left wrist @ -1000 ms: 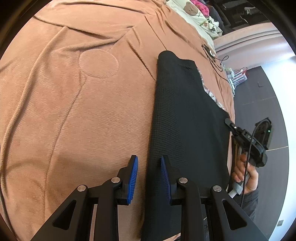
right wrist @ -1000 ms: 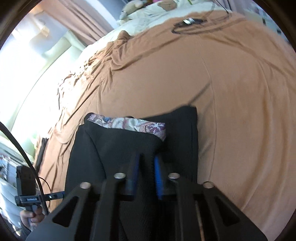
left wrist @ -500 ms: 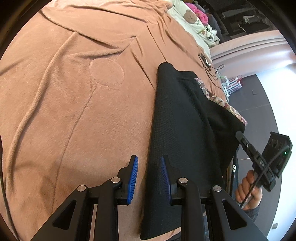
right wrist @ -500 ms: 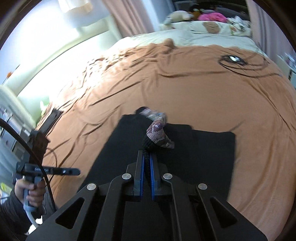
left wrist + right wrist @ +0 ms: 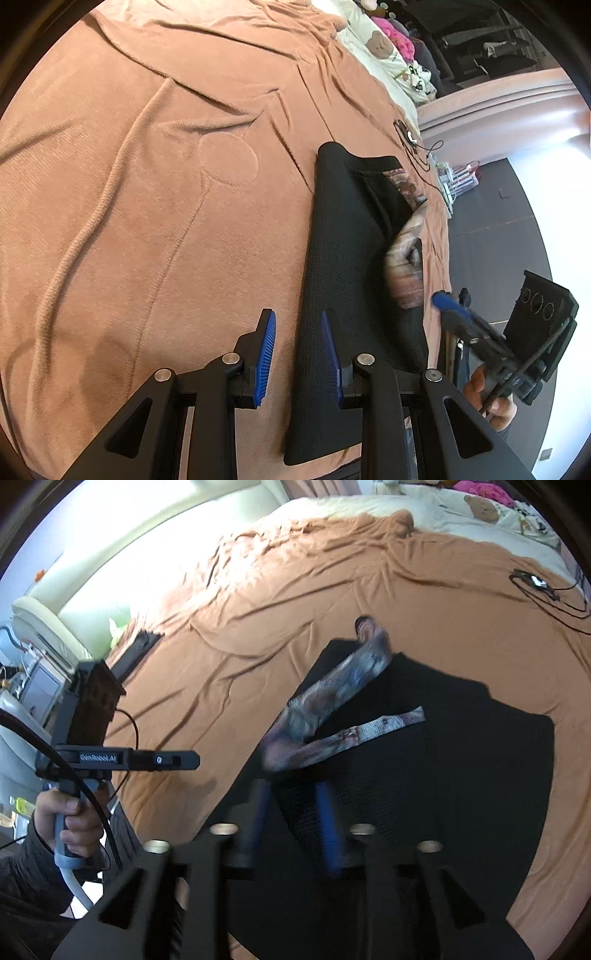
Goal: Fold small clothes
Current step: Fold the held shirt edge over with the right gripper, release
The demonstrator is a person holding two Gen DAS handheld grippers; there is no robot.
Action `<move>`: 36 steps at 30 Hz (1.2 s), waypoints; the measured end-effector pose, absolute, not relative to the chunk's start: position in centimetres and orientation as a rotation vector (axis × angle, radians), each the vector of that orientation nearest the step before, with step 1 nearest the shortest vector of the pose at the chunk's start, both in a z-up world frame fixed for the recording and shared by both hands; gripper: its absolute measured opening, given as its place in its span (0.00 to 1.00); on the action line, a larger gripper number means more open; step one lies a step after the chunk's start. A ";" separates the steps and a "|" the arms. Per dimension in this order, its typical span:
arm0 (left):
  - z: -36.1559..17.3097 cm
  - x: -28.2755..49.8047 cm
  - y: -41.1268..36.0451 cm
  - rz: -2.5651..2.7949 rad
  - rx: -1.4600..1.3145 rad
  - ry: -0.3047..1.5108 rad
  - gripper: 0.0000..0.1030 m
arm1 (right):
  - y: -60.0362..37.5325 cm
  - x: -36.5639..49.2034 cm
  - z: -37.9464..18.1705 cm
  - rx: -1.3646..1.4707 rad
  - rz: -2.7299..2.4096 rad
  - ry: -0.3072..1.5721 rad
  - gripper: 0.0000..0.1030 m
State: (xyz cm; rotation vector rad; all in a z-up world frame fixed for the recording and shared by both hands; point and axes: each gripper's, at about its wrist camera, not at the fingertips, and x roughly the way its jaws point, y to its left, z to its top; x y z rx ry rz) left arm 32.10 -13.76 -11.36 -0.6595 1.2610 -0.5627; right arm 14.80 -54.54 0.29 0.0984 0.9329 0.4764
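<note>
Pointing downward, the right gripper [image 5: 291,812] is opening, its jaws clear of the one black waffle-knit garment with patterned waistband [image 5: 424,775] lying below on the brown bedspread [image 5: 295,590]; the left gripper [image 5: 297,358] hovers part-open, empty, straddling the garment's edge.

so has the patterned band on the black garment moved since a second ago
Yes. In the right wrist view the patterned band lay along the far edge of the black garment; now it is pulled inward, folded over the middle, nearer the opening right tool.
</note>
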 end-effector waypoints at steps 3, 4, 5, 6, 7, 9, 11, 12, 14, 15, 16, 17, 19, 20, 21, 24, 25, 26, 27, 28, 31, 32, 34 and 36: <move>-11.3 32.2 -13.8 -0.562 -0.663 1.262 0.26 | -57.6 14.6 1.2 0.167 0.431 0.877 0.56; -11.3 32.3 -13.9 -0.563 -0.663 1.262 0.26 | -58.4 14.5 1.2 0.190 0.424 0.875 0.56; -11.3 32.3 -14.0 -0.565 -0.661 1.262 0.26 | -59.3 14.2 1.0 0.212 0.419 0.874 0.56; -11.2 32.3 -14.2 -0.567 -0.659 1.262 0.26 | -60.0 14.1 0.9 0.229 0.406 0.871 0.56; -11.2 32.3 -14.4 -0.570 -0.655 1.262 0.26 | -61.0 14.2 0.8 0.231 0.373 0.864 0.56; -11.2 32.3 -14.6 -0.575 -0.649 1.263 0.26 | -62.1 13.4 0.0 0.223 0.304 0.862 0.56; -11.2 32.4 -15.0 -0.580 -0.642 1.266 0.26 | -63.3 13.6 -0.8 0.241 0.245 0.869 0.56; -11.2 32.4 -15.3 -0.581 -0.638 1.269 0.26 | -64.0 13.1 -1.0 0.247 0.225 0.872 0.56; -11.3 32.4 -15.6 -0.582 -0.632 1.274 0.26 | -64.6 13.8 -2.1 0.259 0.179 0.884 0.56; -11.4 32.4 -15.7 -0.582 -0.629 1.277 0.26 | -64.8 13.9 -2.5 0.266 0.164 0.888 0.56; -11.4 32.5 -15.8 -0.582 -0.627 1.279 0.26 | -65.2 14.2 -3.2 0.276 0.151 0.895 0.56; -11.5 32.6 -15.9 -0.581 -0.626 1.281 0.26 | -65.4 14.6 -3.4 0.281 0.148 0.901 0.56; -11.6 32.6 -15.9 -0.578 -0.626 1.282 0.26 | -65.3 15.1 -4.2 0.283 0.133 0.920 0.56; -11.6 32.7 -15.9 -0.576 -0.626 1.281 0.26 | -65.7 15.4 -4.3 0.282 0.130 0.926 0.56; -11.7 32.7 -15.8 -0.574 -0.627 1.282 0.26 | -65.6 15.7 -4.5 0.283 0.129 0.933 0.56; -11.9 32.6 -15.7 -0.569 -0.628 1.286 0.26 | -65.0 16.5 -5.3 0.278 0.129 0.949 0.55; -11.9 32.6 -15.7 -0.569 -0.628 1.287 0.26 | -65.1 16.7 -5.1 0.268 0.123 0.951 0.47; -12.0 32.6 -15.6 -0.568 -0.629 1.287 0.26 | -65.4 17.1 -5.1 0.267 0.122 0.955 0.35; -12.1 32.5 -15.5 -0.568 -0.632 1.288 0.26 | -65.5 17.3 -5.2 0.274 0.126 0.958 0.26; -12.2 32.5 -15.3 -0.568 -0.635 1.288 0.26 | -65.3 17.5 -5.1 0.293 0.151 0.965 0.08; -12.3 32.4 -15.1 -0.571 -0.640 1.283 0.26 | -64.3 17.4 -3.8 0.244 0.161 0.927 0.02; -12.3 32.4 -15.0 -0.572 -0.641 1.282 0.26 | -64.1 17.4 -3.4 0.235 0.167 0.914 0.01; -12.4 32.3 -15.0 -0.574 -0.643 1.281 0.26 | -63.1 16.8 -2.3 0.225 0.200 0.886 0.01; -12.4 32.3 -15.0 -0.579 -0.645 1.280 0.26 | -62.1 16.3 -1.7 0.202 0.220 0.871 0.01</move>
